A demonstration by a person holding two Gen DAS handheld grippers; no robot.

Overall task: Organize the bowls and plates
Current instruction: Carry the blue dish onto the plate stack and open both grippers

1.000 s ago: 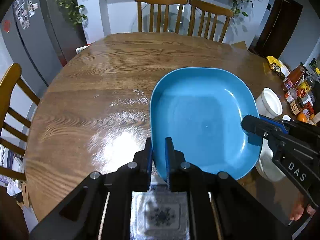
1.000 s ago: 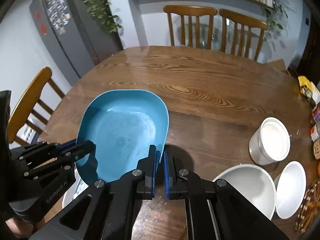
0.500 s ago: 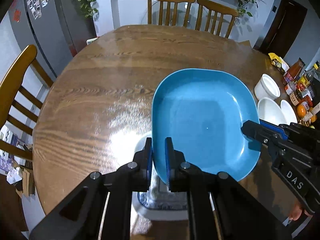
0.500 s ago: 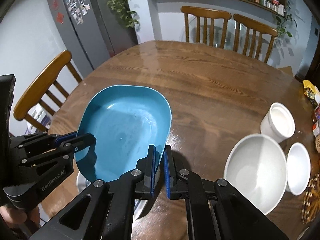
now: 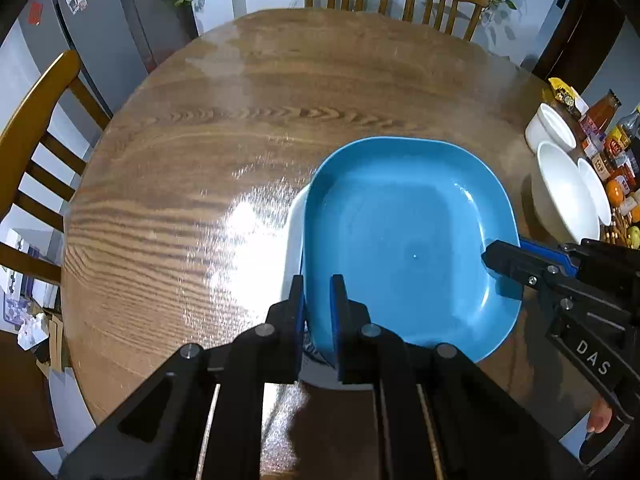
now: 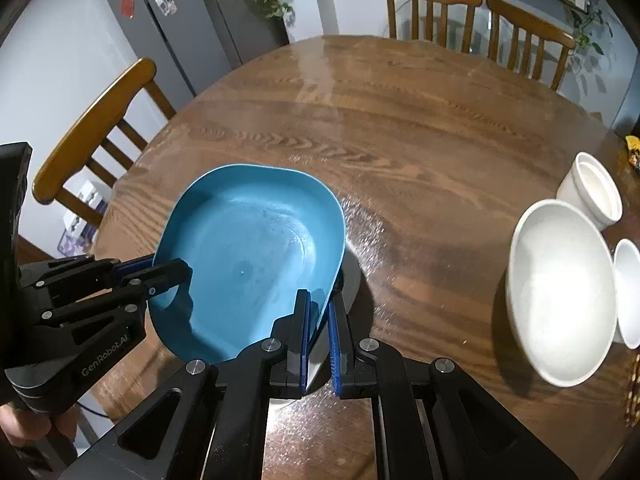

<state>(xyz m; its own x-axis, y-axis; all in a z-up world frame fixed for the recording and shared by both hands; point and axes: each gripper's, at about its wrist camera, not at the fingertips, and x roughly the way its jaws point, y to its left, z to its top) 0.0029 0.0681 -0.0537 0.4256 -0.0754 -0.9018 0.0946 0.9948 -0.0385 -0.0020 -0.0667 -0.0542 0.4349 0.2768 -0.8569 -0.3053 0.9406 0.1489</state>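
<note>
A blue square plate [image 5: 404, 236] is held above the round wooden table [image 5: 240, 128] by both grippers. My left gripper [image 5: 318, 300] is shut on its near left rim. My right gripper [image 6: 319, 316] is shut on its right rim and shows in the left wrist view [image 5: 504, 264]. The plate also shows in the right wrist view [image 6: 256, 248], with my left gripper [image 6: 168, 274] on its left edge. A white plate [image 5: 294, 240] lies on the table under the blue one, mostly hidden.
A large white bowl [image 6: 560, 292], a small white bowl [image 6: 628, 292] and a white cup [image 6: 592, 196] stand at the table's right side. Bottles and jars [image 5: 612, 148] crowd the right edge. Wooden chairs [image 5: 36, 140] stand at the left and far side.
Both grippers have lifted the blue plate higher and carried it left. More of the white plate under it and the white bowls at the right have come into view.
</note>
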